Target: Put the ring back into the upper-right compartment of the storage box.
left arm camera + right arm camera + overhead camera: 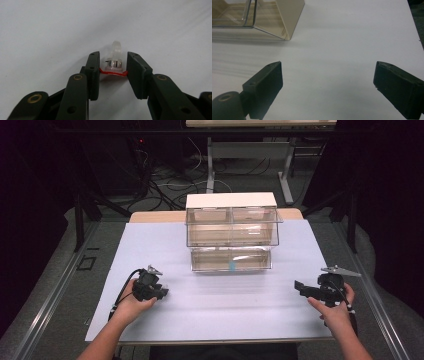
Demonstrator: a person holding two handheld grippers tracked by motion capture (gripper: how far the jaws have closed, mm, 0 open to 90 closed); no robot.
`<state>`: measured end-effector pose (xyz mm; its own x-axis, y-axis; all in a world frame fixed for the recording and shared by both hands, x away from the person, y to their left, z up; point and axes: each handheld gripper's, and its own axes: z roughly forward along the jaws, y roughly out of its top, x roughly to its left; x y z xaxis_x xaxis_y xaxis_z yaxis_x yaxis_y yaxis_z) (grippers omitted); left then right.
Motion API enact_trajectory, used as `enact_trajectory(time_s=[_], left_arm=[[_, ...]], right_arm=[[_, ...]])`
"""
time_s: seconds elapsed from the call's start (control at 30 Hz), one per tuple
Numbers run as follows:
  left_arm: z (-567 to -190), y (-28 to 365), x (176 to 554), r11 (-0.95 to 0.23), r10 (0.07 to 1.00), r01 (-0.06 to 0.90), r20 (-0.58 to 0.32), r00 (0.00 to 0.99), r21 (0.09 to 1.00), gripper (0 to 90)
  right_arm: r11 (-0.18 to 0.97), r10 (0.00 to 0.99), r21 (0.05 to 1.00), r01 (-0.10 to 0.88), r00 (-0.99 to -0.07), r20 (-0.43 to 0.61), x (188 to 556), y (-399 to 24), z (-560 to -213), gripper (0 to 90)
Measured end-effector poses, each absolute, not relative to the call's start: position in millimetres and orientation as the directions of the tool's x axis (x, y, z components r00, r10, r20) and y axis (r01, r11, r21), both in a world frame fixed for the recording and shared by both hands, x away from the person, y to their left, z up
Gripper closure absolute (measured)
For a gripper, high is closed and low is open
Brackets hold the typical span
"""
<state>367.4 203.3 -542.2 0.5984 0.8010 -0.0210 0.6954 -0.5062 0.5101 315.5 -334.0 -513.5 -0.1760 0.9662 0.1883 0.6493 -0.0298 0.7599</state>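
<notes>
Left hand-held gripper (113, 68) pinching small clear clip (115, 58), base hidden; right hand-held gripper (328, 85) spread.

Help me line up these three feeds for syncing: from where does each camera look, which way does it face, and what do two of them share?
High view: above the person's side, facing forward and down on the table; forearms, both hands.
Left gripper view: on the left gripper, looking along its jaws at a small clear clip.
Right gripper view: on the right gripper, jaws wide apart.
Shared: high and right gripper views show the clear drawer cabinet.
</notes>
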Motion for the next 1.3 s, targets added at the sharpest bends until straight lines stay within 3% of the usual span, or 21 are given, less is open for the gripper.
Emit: enact_trajectory(time_s=[0.87, 1.3], left_arm=[[-542.2, 199.9, 368.3, -0.455, 0.833, 0.722, -0.037, 0.552, 0.521, 69.6], [-537.5, 199.9, 365.0, -0.396, 0.853, 0.758, -0.099, 0.513, 0.519, 69.6]], right_arm=[[-0.023, 0.967, 0.764, 0.645, -0.179, 0.180, 315.8, -336.2, -513.6, 8.7], [-0.024, 0.967, 0.764, 0.645, -0.179, 0.181, 316.0, -337.1, -513.7, 8.7]])
